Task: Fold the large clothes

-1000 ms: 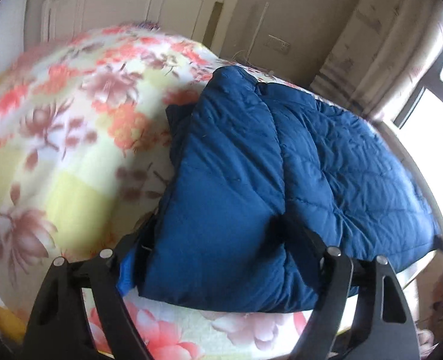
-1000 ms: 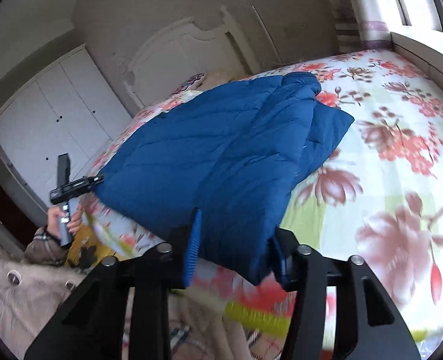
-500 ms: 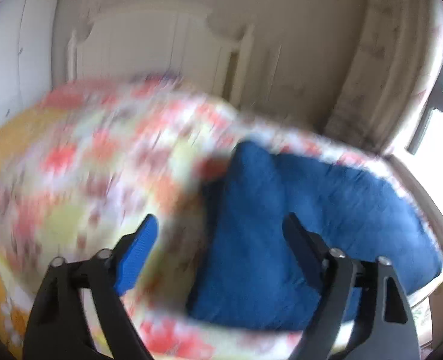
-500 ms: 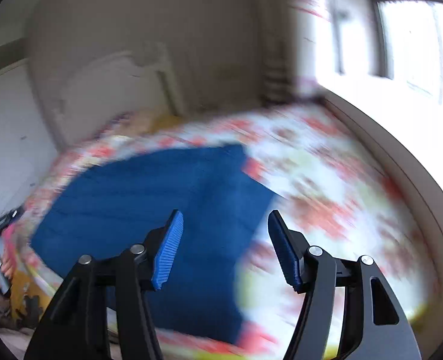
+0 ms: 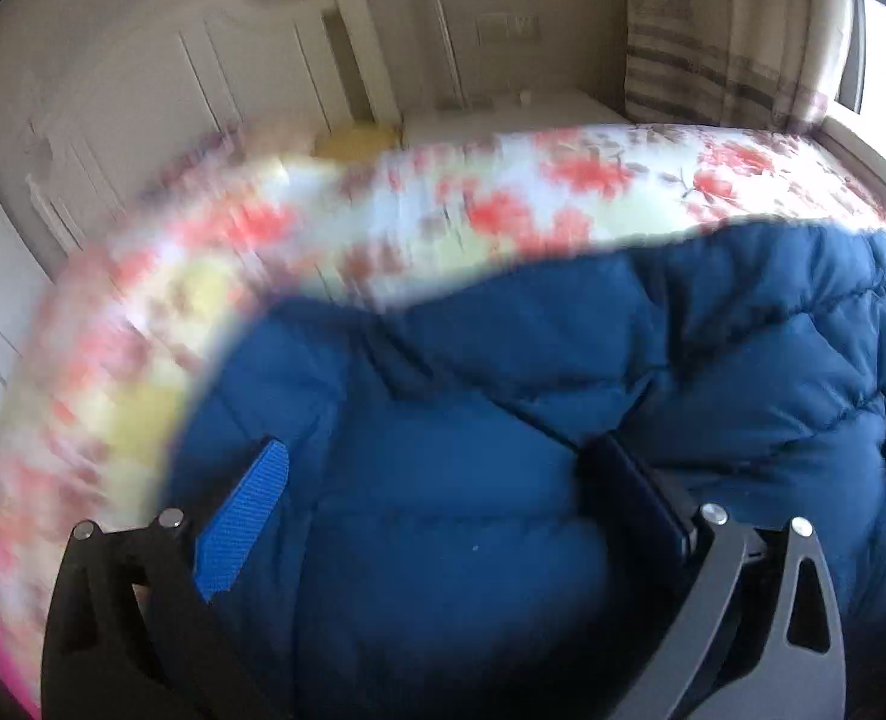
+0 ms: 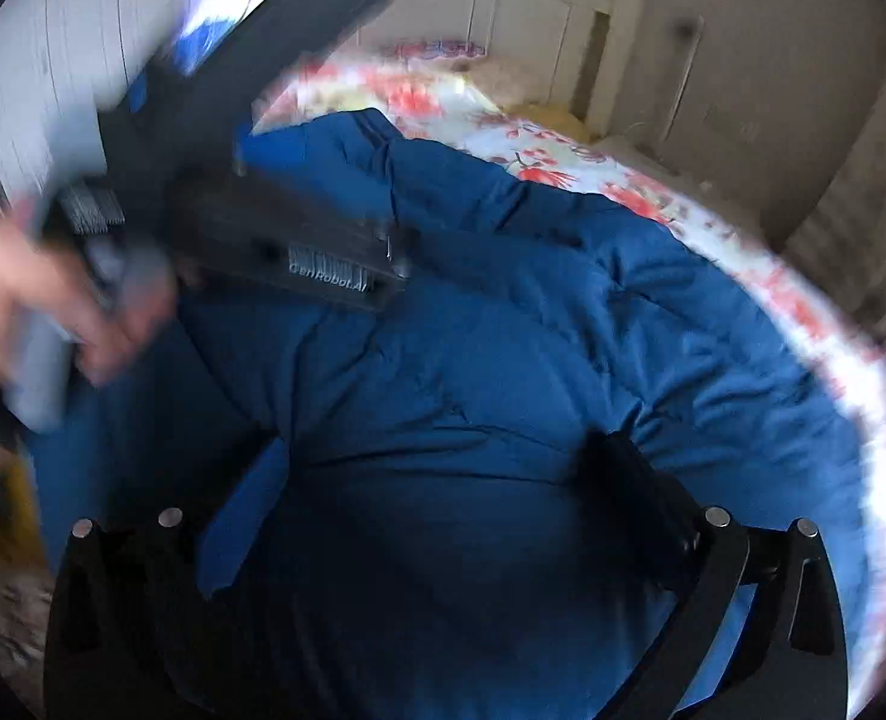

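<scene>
A large blue quilted jacket [image 5: 503, 396] lies bunched on the floral bed sheet [image 5: 443, 210] and fills the lower half of both wrist views. My left gripper [image 5: 443, 498] hovers over it with its jaws opening wide; the fabric lies below them and neither pad presses on it. Over the same jacket [image 6: 503, 330], my right gripper [image 6: 443, 498] also has its jaws opening, with nothing pinched. In the right wrist view a blurred hand [image 6: 35, 300] holds my left gripper's black housing [image 6: 299, 258] at the upper left.
A white headboard [image 5: 251, 60] and a yellow pillow [image 5: 353, 141] stand at the bed's far end. A bedside table [image 5: 503, 114] and a striped curtain [image 5: 713, 42] sit by the bright window on the right. White wardrobe doors [image 6: 53, 60] line the left.
Both grippers have let go of the jacket and opened wide. Both hands swung sideways across the bed. The jacket's lifted fold has dropped and now lies on the sheet.
</scene>
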`<state>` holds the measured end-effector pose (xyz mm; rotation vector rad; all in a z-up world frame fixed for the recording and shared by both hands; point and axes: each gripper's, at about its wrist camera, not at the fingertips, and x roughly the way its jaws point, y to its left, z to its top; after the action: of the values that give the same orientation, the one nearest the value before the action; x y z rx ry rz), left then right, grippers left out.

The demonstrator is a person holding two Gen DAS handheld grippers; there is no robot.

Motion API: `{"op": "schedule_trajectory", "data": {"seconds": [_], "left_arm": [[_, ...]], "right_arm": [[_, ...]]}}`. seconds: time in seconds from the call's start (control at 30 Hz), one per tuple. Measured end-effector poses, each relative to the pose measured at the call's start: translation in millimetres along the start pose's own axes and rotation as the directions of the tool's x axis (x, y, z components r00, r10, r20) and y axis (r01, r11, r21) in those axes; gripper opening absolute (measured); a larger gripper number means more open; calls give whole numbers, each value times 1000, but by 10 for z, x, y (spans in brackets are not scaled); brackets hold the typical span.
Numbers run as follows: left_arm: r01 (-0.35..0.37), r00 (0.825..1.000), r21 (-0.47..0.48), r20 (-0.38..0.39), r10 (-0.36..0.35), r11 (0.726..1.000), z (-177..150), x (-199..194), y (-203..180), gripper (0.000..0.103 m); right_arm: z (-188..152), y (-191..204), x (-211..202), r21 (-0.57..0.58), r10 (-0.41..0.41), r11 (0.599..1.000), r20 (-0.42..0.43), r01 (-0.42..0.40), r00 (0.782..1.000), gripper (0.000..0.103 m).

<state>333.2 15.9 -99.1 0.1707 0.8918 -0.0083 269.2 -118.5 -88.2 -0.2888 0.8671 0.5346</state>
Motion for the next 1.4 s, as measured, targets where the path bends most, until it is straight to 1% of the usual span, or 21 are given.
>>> {"op": "schedule_trajectory", "data": {"seconds": [0.07, 0.13, 0.2, 0.23, 0.33, 0.4, 0.47, 0.53, 0.6, 0.73, 0.97, 1.03, 1.07, 1.13, 1.17, 1.2, 1.23, 1.27, 1.3, 1.33, 1.4], "left_arm": [[27, 1000, -34, 13, -26, 999, -36, -22, 101, 101], [24, 1000, -28, 10, -24, 999, -62, -10, 99, 101], [14, 1000, -20, 10, -13, 1000, -73, -7, 82, 101], [9, 1000, -17, 11, -9, 1000, -79, -17, 76, 101], [11, 1000, -19, 11, -11, 1000, -82, -2, 78, 101], [8, 1000, -16, 11, -8, 1000, -82, -4, 74, 101], [5, 1000, -14, 13, -5, 1000, -84, -5, 81, 101], [5, 1000, -14, 13, -5, 1000, -74, -9, 69, 101], [6, 1000, -19, 13, -6, 1000, -79, -7, 73, 101], [2, 1000, -18, 11, -2, 1000, -59, -8, 65, 101], [3, 1000, -19, 8, -3, 1000, -56, -7, 80, 101], [13, 1000, -26, 6, -12, 1000, -56, 1, 97, 101], [18, 1000, -30, 4, -18, 999, -54, 5, 110, 101], [22, 1000, -34, 2, -22, 999, -63, 16, 105, 101], [22, 1000, -34, 2, -22, 999, -61, 20, 109, 101], [22, 1000, -34, 1, -22, 999, -60, 24, 109, 101], [22, 1000, -34, 2, -22, 999, -61, 23, 111, 101], [22, 1000, -35, 2, -22, 999, -62, 19, 108, 101], [25, 1000, -37, 3, -25, 999, -62, 17, 110, 101], [25, 1000, -38, 3, -25, 999, -63, 18, 112, 101], [13, 1000, -32, 5, -13, 999, -68, 16, 96, 101]], "right_arm": [[-28, 34, -8, -6, -14, 1000, 7, 14, 1000, 99], [-33, 68, -5, -21, -30, 999, -3, 30, 1000, 99], [41, 17, -29, -5, -10, 1000, -45, 10, 999, 98], [107, -17, -70, 1, -12, 1000, -44, 12, 999, 97], [348, -287, -313, 29, -113, 993, 46, 112, 992, 96], [540, -633, -331, 118, -180, 978, 71, 171, 981, 96], [648, -946, -162, 207, -197, 961, 37, 186, 980, 96], [656, -1164, 142, 270, -163, 949, -20, 162, 986, 96], [602, -1286, 543, 287, -139, 943, -122, 169, 983, 99], [579, -1218, 601, 273, -168, 942, -126, 197, 978, 99], [539, -1234, 492, 308, -130, 939, -101, 155, 986, 99], [496, -1208, 302, 362, -101, 923, -101, 131, 990, 99], [438, -1150, 130, 386, -76, 918, -71, 97, 995, 99], [300, -945, -174, 367, -18, 930, -9, 20, 1000, 99], [235, -832, -283, 337, -16, 942, 9, 12, 1000, 99], [117, -656, -397, 284, -37, 958, 19, 30, 999, 99], [1, -499, -417, 232, -58, 971, 0, 56, 998, 99], [-163, -310, -323, 149, -80, 985, -71, 89, 994, 99], [-259, -224, -305, 112, -111, 987, -61, 118, 992, 99], [-338, -179, -363, 106, -138, 985, -4, 137, 990, 99], [-375, -164, -440, 136, -145, 980, -29, 148, 989, 99]]}}
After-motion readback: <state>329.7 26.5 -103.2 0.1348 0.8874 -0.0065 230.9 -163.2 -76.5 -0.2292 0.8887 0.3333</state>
